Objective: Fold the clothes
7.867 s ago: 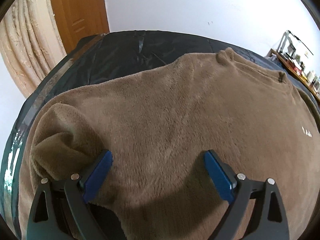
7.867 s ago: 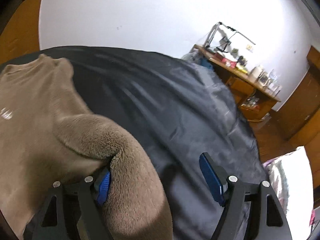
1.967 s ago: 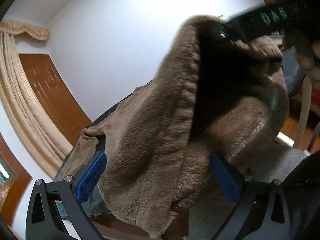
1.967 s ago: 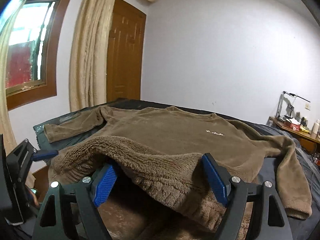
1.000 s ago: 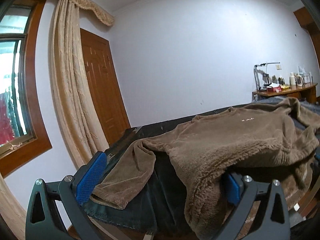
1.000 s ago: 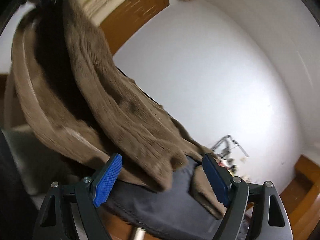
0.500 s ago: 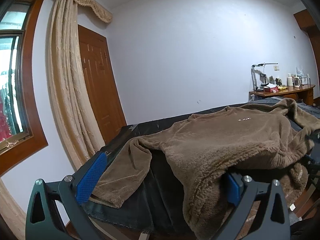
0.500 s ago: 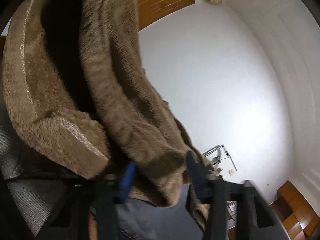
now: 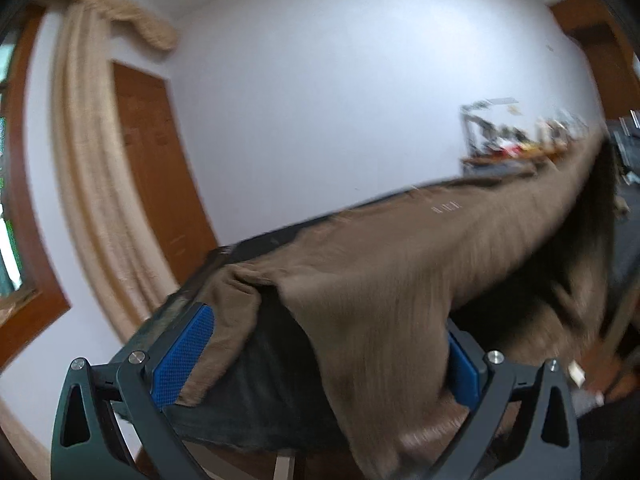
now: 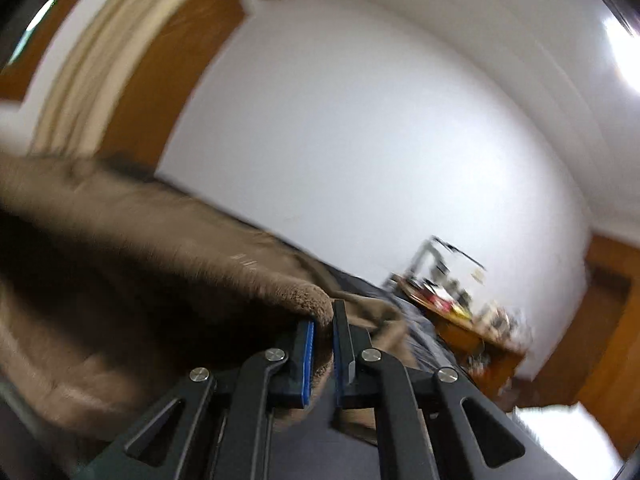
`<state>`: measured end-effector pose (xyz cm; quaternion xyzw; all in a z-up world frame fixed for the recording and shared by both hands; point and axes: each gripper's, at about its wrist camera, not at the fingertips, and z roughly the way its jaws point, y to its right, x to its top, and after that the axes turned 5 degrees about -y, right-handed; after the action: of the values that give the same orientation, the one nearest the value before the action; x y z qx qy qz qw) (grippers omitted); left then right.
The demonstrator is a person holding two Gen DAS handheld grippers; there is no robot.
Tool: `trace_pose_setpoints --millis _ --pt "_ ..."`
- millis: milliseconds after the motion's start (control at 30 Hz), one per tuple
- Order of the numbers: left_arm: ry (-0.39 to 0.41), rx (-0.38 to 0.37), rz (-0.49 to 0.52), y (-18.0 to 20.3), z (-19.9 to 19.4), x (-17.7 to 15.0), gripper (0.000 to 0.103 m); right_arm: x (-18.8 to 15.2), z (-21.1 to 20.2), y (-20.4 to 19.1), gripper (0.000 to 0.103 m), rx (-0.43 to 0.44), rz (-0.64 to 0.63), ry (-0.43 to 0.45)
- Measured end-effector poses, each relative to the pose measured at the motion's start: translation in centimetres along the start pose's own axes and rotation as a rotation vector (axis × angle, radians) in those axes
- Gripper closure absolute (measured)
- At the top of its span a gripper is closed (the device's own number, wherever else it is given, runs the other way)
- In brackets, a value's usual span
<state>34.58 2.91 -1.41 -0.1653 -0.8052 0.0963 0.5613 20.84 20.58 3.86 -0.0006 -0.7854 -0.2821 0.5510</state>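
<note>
A brown fleece sweater (image 9: 400, 264) lies on a dark-covered bed (image 9: 256, 360), its hem hanging over the near edge. My left gripper (image 9: 324, 360) stands wide open; the hem drapes between its blue pads and over the right pad (image 9: 462, 368). The left sleeve falls beside the left pad (image 9: 182, 356). In the right wrist view, my right gripper (image 10: 322, 332) is shut on a fold of the sweater's (image 10: 168, 256) hem edge, with fleece pinched between the pads. Both views are motion-blurred.
A wooden door (image 9: 160, 168) and beige curtain (image 9: 92, 184) stand at the left. A cluttered wooden desk (image 10: 468, 328) with a lamp sits against the white wall beyond the bed. Something white (image 10: 568, 436) lies at the lower right.
My right gripper has shut on the sweater's hem, after holding it loosely between open pads. Both cameras have swung; the sweater's right side now rises higher in the left view.
</note>
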Motion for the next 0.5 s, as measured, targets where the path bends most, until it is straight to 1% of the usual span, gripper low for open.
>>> trace_pose_setpoints --millis 100,167,200,233,267,333,433,500 --pt "-0.001 0.041 0.148 3.0 0.0 -1.7 0.0 0.1 0.3 2.8 0.095 -0.087 0.085 -0.037" --pt "-0.025 0.035 0.193 3.8 0.2 -2.8 0.0 -1.0 0.2 4.9 0.095 -0.091 0.142 -0.09" --pt "-0.042 0.05 0.202 3.9 0.4 -3.3 0.0 -1.8 0.5 5.9 0.095 -0.084 0.166 -0.116" --pt "-0.049 0.063 0.2 3.7 0.5 -3.5 0.0 -2.4 1.0 6.6 0.095 -0.069 0.178 -0.137" --pt "-0.059 0.079 0.187 3.3 0.6 -3.5 0.0 -2.6 1.2 6.5 0.095 -0.058 0.173 -0.15" --pt "-0.074 0.101 0.138 1.6 0.6 -3.3 0.0 -3.7 0.9 5.8 0.095 -0.052 0.129 -0.167" --pt "-0.066 0.095 0.076 -1.6 -0.5 -2.9 0.0 -4.9 -0.3 5.3 0.095 -0.021 0.079 -0.182" --pt "-0.061 0.091 0.035 -3.7 -1.3 -2.6 0.0 -5.6 -1.8 4.2 0.095 0.023 0.073 -0.2"
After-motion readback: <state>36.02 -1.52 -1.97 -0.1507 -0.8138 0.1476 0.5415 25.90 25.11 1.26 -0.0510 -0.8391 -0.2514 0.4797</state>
